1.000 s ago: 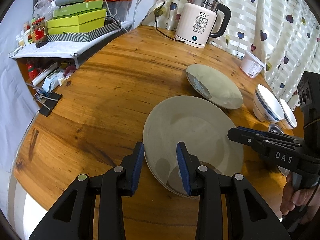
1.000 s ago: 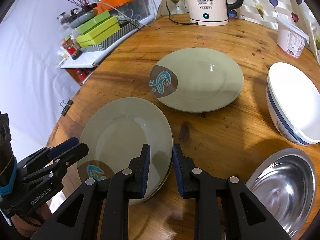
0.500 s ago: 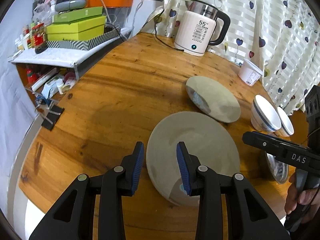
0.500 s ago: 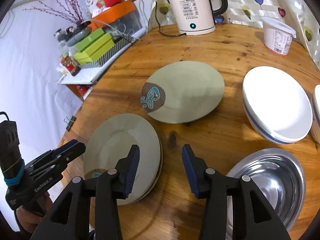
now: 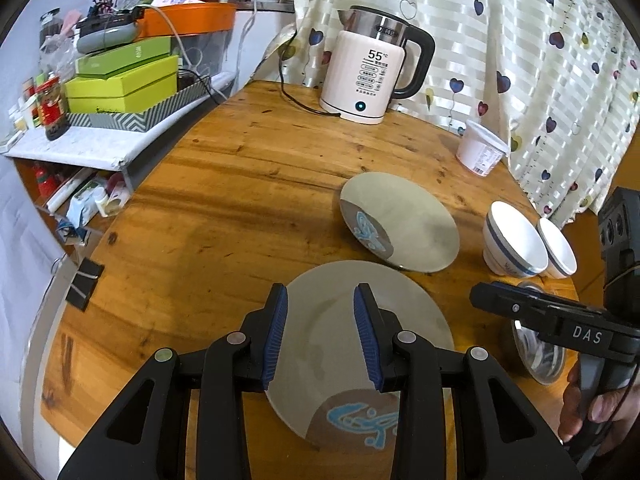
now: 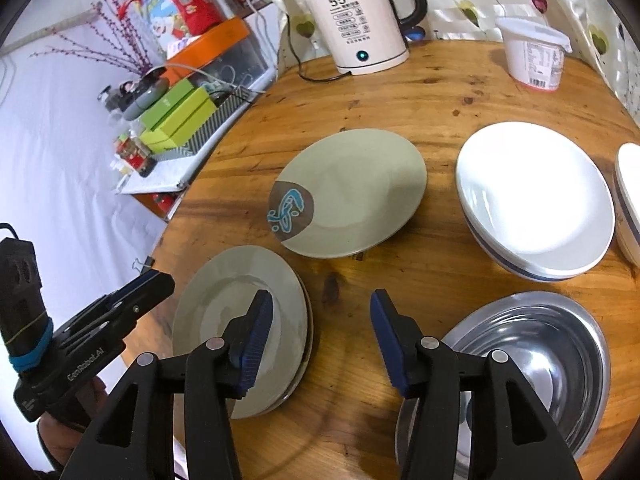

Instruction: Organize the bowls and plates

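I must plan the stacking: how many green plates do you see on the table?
At least 3. One plate lies alone mid-table. A near stack shows a top plate with another rim under it; more may hide beneath.

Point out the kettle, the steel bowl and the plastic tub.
kettle (image 6: 352, 28): right wrist view, on its cream body.
steel bowl (image 6: 532, 360): right wrist view, on its inner wall.
plastic tub (image 6: 534, 54): right wrist view, on its labelled side.
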A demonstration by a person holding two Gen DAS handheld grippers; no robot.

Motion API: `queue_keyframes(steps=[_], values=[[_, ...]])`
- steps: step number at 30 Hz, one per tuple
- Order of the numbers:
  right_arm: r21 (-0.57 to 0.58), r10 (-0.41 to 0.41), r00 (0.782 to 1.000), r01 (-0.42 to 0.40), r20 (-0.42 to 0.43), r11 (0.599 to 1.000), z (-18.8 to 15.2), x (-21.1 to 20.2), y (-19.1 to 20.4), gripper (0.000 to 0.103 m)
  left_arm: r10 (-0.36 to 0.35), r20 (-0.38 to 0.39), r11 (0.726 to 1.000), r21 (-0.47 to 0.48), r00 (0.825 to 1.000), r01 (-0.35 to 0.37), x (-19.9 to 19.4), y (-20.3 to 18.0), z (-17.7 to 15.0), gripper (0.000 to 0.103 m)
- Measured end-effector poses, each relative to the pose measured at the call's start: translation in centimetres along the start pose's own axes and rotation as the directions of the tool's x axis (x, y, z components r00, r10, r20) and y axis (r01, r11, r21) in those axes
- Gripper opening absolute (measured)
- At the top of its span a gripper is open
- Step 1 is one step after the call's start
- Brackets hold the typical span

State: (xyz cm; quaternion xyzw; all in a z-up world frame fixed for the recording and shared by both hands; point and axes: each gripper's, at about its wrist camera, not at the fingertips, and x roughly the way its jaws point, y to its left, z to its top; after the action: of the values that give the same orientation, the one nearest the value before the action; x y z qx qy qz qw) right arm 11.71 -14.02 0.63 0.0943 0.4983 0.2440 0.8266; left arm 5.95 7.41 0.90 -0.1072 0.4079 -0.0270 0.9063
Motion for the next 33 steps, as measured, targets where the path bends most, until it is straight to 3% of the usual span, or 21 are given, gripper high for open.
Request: queue_keyframes(steps=[17,23,33], values=[[0.068,-0.032,0.999,0.032,-0.004,0.997,1.2,0.9,-0.9,0.048,-0.062,-0.047,0.998,0.019,0.997,0.063,2.8,0.1,3.0,0.036],[0.095,-0.035,0.999,0.035,-0.007,0.995,1.9,1.6,-1.2,0.046,-0.116,-0.1,0.992,0.028,0.988,0.119,5.2,-0.2,4.7,0.036],[0.119,-0.057,0.998,0.059,-0.02,0.991,2.6,2.8,-1.4,0.044,-0.146,-0.175,0.987,0.037,0.974,0.155,9.0,-0.7,6.5,0.036]])
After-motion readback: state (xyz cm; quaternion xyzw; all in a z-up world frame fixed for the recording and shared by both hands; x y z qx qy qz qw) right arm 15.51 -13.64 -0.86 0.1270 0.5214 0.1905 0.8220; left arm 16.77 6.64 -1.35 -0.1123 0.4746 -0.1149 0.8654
